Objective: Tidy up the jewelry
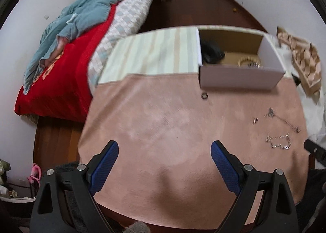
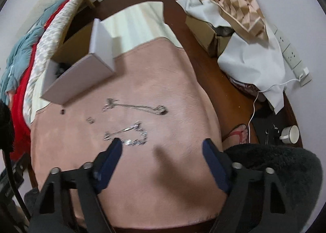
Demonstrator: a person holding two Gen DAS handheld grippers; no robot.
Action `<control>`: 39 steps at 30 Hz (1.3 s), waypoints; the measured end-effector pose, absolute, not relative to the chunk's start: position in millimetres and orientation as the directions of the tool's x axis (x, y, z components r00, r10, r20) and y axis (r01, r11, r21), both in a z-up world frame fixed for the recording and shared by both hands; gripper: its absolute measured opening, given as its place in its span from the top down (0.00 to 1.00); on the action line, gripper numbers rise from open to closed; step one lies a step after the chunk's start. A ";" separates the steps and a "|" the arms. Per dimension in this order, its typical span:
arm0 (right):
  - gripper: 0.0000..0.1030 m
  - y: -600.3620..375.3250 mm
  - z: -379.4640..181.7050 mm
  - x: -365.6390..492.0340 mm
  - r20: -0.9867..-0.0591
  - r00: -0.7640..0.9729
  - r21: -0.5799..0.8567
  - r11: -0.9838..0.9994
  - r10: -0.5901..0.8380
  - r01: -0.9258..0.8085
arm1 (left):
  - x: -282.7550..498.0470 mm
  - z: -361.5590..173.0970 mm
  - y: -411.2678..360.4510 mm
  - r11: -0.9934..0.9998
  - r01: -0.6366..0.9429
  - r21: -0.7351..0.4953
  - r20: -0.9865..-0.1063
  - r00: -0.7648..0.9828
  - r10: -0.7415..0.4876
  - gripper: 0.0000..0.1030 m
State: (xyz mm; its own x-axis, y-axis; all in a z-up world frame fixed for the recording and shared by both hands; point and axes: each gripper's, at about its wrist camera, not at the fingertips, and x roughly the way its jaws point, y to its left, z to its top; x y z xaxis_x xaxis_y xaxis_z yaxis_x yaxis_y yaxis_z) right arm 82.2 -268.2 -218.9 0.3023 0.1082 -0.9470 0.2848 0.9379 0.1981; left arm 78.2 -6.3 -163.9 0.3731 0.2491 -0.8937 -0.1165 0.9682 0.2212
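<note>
A white cardboard box (image 1: 240,79) stands open on a pink cloth (image 1: 163,123); a gold bracelet (image 1: 247,60) and a dark item (image 1: 212,53) lie inside. On the cloth lie a small ring (image 1: 204,96), a pair of small earrings (image 1: 255,120), a silver necklace (image 1: 283,119) and a silver chain (image 1: 279,142). My left gripper (image 1: 164,147) is open and empty, well short of them. In the right wrist view the box (image 2: 81,78), ring (image 2: 62,111), earrings (image 2: 90,120), necklace (image 2: 134,107) and chain (image 2: 130,133) show. My right gripper (image 2: 162,146) is open and empty just short of the chain.
A bed with red and blue bedding (image 1: 67,49) lies to the left. Crumpled brown paper (image 2: 234,6), white paper (image 2: 254,57), a power strip (image 2: 291,53) and a cup (image 2: 291,134) lie to the right. A sandalled foot (image 2: 240,133) is by the cloth's right edge.
</note>
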 end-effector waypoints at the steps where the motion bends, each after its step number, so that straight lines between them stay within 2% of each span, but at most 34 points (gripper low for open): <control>1: 0.27 -271.0 -225.4 84.7 -0.948 0.300 0.197 0.937 0.107 0.290 | 80.3 -170.5 -11.8 0.967 -0.111 0.228 -0.896 0.364 0.253 0.10; 5: 0.43 -277.4 -241.2 96.2 -0.945 0.299 0.221 0.929 0.130 0.296 | 91.6 -186.0 -22.2 0.962 -0.092 0.256 -0.900 0.340 0.272 0.10; 7: 0.47 -276.7 -243.7 99.1 -0.935 0.308 0.268 0.922 0.179 0.280 | 96.2 -191.0 -26.1 0.960 -0.084 0.266 -0.901 0.332 0.278 0.10; 9: 0.60 -268.3 -249.0 101.8 -0.935 0.295 0.275 0.928 0.196 0.253 | 99.5 -194.4 -27.6 0.959 -0.078 0.272 -0.902 0.327 0.282 0.10; 10: 0.61 -262.9 -248.7 101.9 -0.933 0.303 0.272 0.931 0.194 0.242 | 100.0 -196.2 -27.7 0.957 -0.075 0.279 -0.901 0.323 0.289 0.10; 12: 0.86 -252.4 -252.1 104.5 -0.926 0.303 0.298 0.930 0.226 0.216 | 100.0 -198.5 -25.7 0.956 -0.073 0.285 -0.903 0.315 0.293 0.10; 14: 0.88 -238.2 -255.9 106.5 -0.913 0.308 0.337 0.919 0.267 0.204 | 99.1 -199.9 -22.3 0.954 -0.074 0.292 -0.902 0.309 0.300 0.10; 15: 0.93 -227.7 -258.0 107.7 -0.907 0.301 0.358 0.915 0.294 0.186 | 97.5 -199.8 -18.2 0.951 -0.077 0.299 -0.900 0.308 0.308 0.10; 20: 0.94 -171.0 -272.3 111.7 -0.834 0.192 0.537 0.841 0.516 0.072 | 92.9 -199.5 6.7 0.944 -0.116 0.309 -0.898 0.290 0.330 0.10; 22: 0.94 -170.6 -270.6 110.0 -0.802 0.186 0.589 0.804 0.568 0.083 | 91.0 -198.5 15.0 0.944 -0.130 0.304 -0.901 0.282 0.329 0.10; 25: 0.90 -193.3 -254.0 104.4 -0.818 0.255 0.555 0.823 0.515 0.119 | 90.0 -198.3 13.4 0.953 -0.119 0.278 -0.909 0.289 0.301 0.10; 27: 0.75 -213.4 -243.9 99.8 -0.848 0.293 0.498 0.854 0.442 0.151 | 89.7 -201.8 -1.1 0.964 -0.078 0.252 -0.920 0.291 0.264 0.10; 29: 0.67 -226.9 -237.0 96.1 -0.870 0.315 0.445 0.878 0.378 0.174 | 90.2 -207.2 -22.7 0.973 -0.013 0.229 -0.930 0.293 0.222 0.10; 31: 0.65 -241.6 -230.5 92.1 -0.890 0.333 0.391 0.898 0.313 0.203 | 91.1 -218.3 -45.8 0.975 0.062 0.214 -0.943 0.273 0.190 0.10; 33: 0.57 -255.3 -227.1 88.8 -0.896 0.341 0.373 0.898 0.284 0.233 | 91.0 -228.8 -59.1 0.974 0.107 0.202 -0.954 0.247 0.171 0.10; 37: 0.57 -273.4 -222.5 87.8 -0.903 0.352 0.346 0.903 0.247 0.255 | 89.9 -245.0 -72.7 0.972 0.141 0.190 -0.964 0.216 0.157 0.11; 39: 0.57 -280.3 -220.7 86.9 -0.907 0.356 0.328 0.907 0.225 0.263 | 89.0 -247.5 -76.8 0.969 0.160 0.186 -0.963 0.225 0.147 0.21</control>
